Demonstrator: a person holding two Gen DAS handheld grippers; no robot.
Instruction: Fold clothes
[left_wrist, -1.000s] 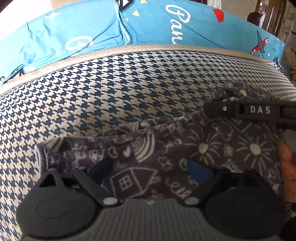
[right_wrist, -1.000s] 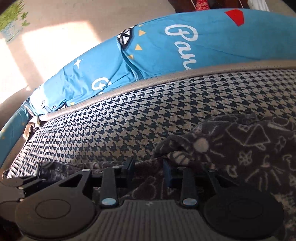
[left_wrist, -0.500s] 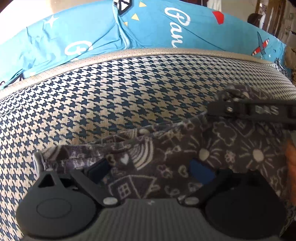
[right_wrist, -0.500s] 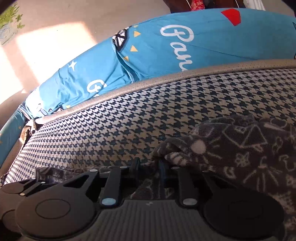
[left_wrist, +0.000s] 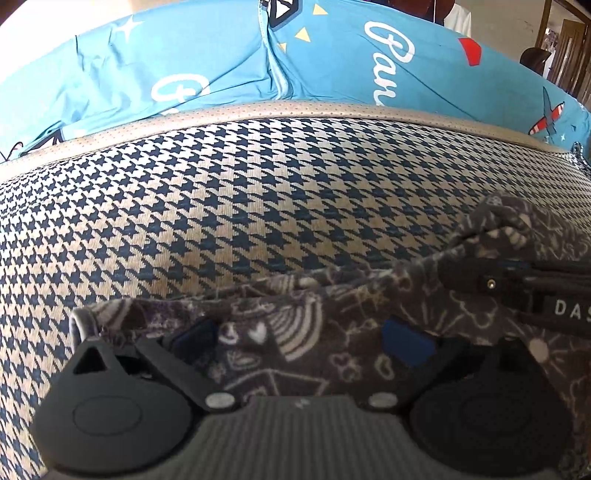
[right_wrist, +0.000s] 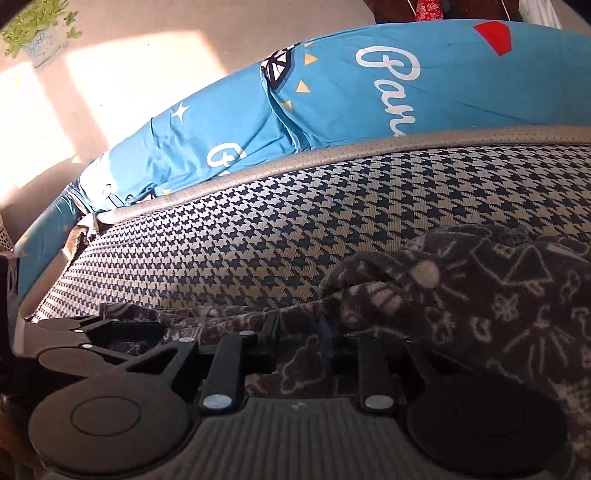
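Garment count is one: a dark grey printed cloth (left_wrist: 295, 339) lies crumpled along the near edge of the houndstooth cushion (left_wrist: 258, 206), with one blue printed pillow (left_wrist: 229, 62) behind it at the far side. I see two grippers: my left gripper (left_wrist: 301, 338) has its fingers spread wide and opening, the cloth lying loose between them untouched. My right gripper (right_wrist: 297, 326) has its fingers narrow, pinching a fold of that cloth's far edge.

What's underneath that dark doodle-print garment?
The doodle-print garment lies on a houndstooth cushion, seen all around it. Whatever lies directly beneath the cloth is covered.
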